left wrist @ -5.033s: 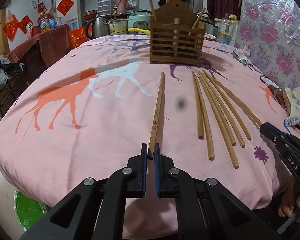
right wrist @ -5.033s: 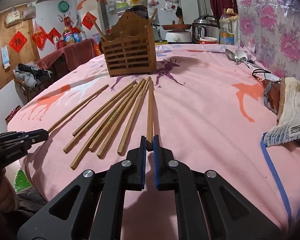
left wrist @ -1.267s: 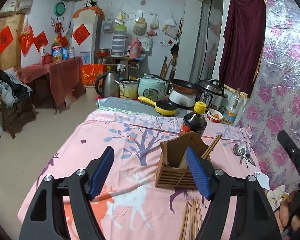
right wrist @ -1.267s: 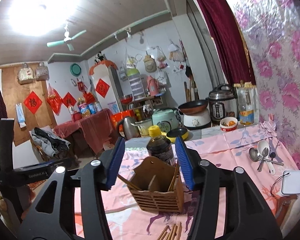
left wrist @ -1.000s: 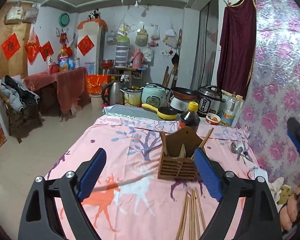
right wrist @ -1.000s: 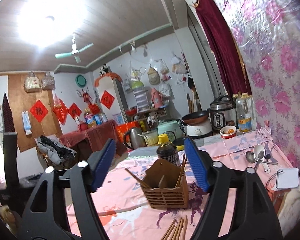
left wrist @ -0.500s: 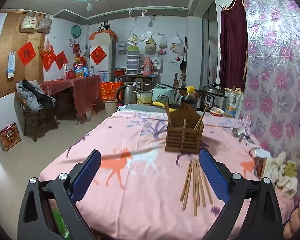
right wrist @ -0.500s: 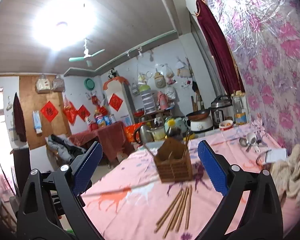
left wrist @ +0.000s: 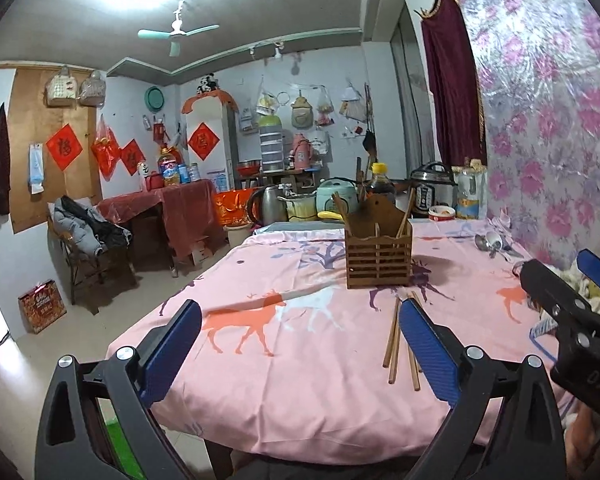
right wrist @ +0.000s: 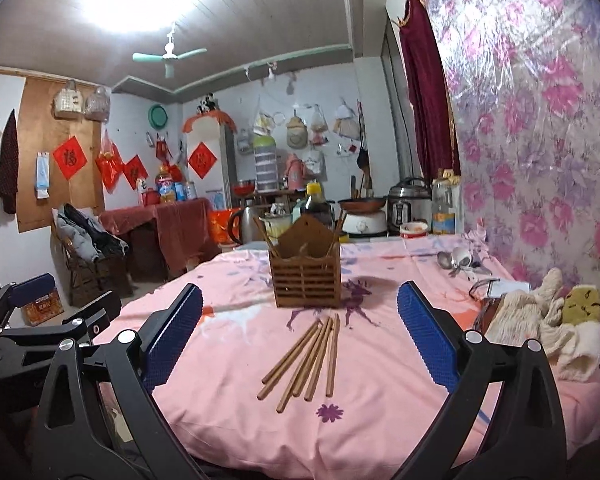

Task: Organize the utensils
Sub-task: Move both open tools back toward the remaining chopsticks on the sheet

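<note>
A brown slatted wooden utensil holder (left wrist: 378,258) (right wrist: 305,276) stands upright mid-table with a few chopsticks sticking up in it. Several loose wooden chopsticks (right wrist: 306,358) (left wrist: 396,338) lie in a bunch on the pink tablecloth in front of it. My left gripper (left wrist: 300,350) is wide open and empty, held back from the table's near edge. My right gripper (right wrist: 300,340) is also wide open and empty, pulled back behind the bunch. Each gripper shows at the edge of the other's view.
The pink deer-print tablecloth (left wrist: 300,380) covers the table. Metal spoons (right wrist: 454,262) lie at the far right. A cloth pile (right wrist: 548,320) sits at the right edge. A dark sauce bottle (left wrist: 380,184) and cookers stand behind the holder. A chair (left wrist: 88,248) stands on the floor at left.
Both grippers dropped their chopsticks into the holder, opened wide, then pulled back and down from above the holder to behind the table's near edge.
</note>
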